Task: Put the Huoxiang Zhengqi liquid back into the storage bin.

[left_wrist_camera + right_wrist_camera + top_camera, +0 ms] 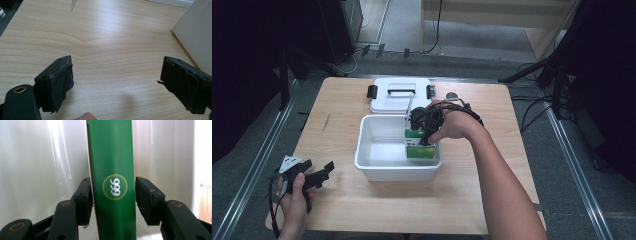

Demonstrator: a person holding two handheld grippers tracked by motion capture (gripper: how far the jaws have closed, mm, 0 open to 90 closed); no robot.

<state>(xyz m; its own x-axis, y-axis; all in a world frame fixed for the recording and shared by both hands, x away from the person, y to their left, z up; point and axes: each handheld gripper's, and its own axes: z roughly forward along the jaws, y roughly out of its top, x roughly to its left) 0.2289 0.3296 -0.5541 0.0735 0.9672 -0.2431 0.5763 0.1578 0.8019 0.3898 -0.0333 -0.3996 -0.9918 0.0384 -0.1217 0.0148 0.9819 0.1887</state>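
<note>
Green box | upright in white bin | right tongs straddle it

High view overhead facing forward over table, left gripper view low along tabletop, right gripper view perhaps inside bin

Wooden table: pale, rounded corners, the reference for all positions. White lid: flat at the table's far edge, black handle on top and a black latch at each end. Small round grey object: on the table, just right of the lid; identity unclear. Dark streak: on the table's left part. Grey floor: around the table. Metal rails: along the floor on both sides. Black stand legs and cables: off the far right corner. Wooden furniture: beyond the table.
</note>
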